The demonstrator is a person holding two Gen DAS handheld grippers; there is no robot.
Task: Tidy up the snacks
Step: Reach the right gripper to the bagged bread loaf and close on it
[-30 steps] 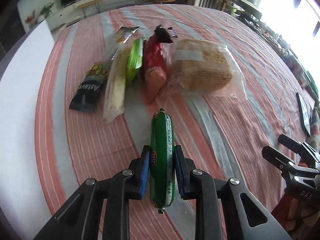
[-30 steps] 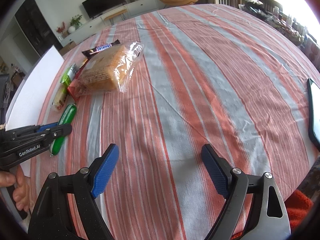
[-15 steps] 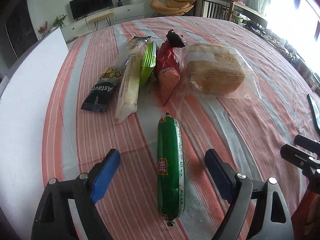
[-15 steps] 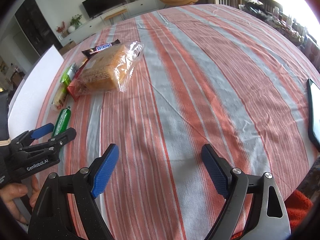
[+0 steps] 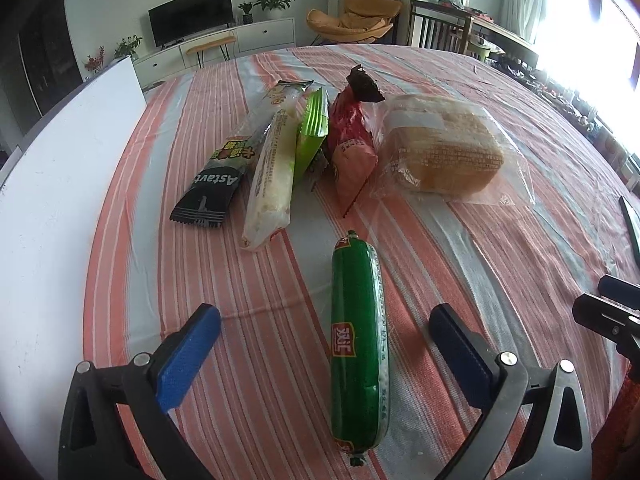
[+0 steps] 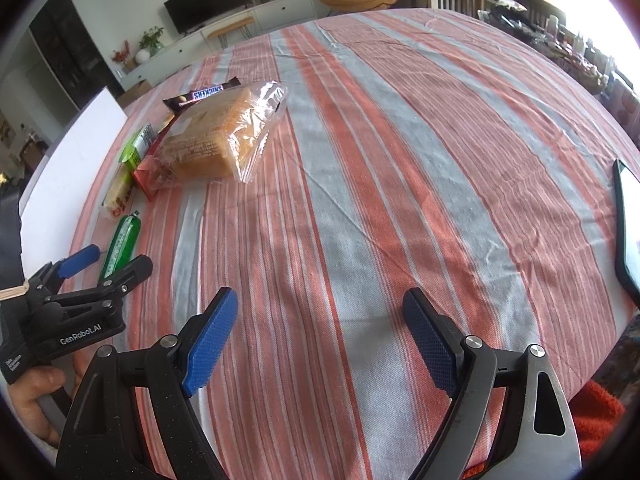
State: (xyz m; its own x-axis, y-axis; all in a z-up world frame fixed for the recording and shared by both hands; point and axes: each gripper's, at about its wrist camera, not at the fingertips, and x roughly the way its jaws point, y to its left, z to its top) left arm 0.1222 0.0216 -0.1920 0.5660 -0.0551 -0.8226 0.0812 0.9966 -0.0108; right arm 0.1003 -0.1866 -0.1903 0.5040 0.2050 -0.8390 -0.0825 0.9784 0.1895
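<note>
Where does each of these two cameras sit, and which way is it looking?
Left wrist: on the left gripper, looking down along its opening jaws at the green sausage lying untouched between them, with the snack row beyond.
Right wrist: on the right gripper, jaws open over bare striped tablecloth; a hand holds the left gripper at its left edge.
Shared: both show the sausage, the bagged bread and the tablecloth.

1. A green sausage stick (image 5: 358, 344) lay flat on the striped cloth, lower centre of the left wrist view, lengthwise away from the camera.
2. Upper centre, side by side: a black wafer pack (image 5: 212, 188), pale long packet (image 5: 272, 172), green pack (image 5: 312, 132), red pack (image 5: 352, 148).
3. Bagged bread (image 5: 440, 152) lay at their right.
</note>
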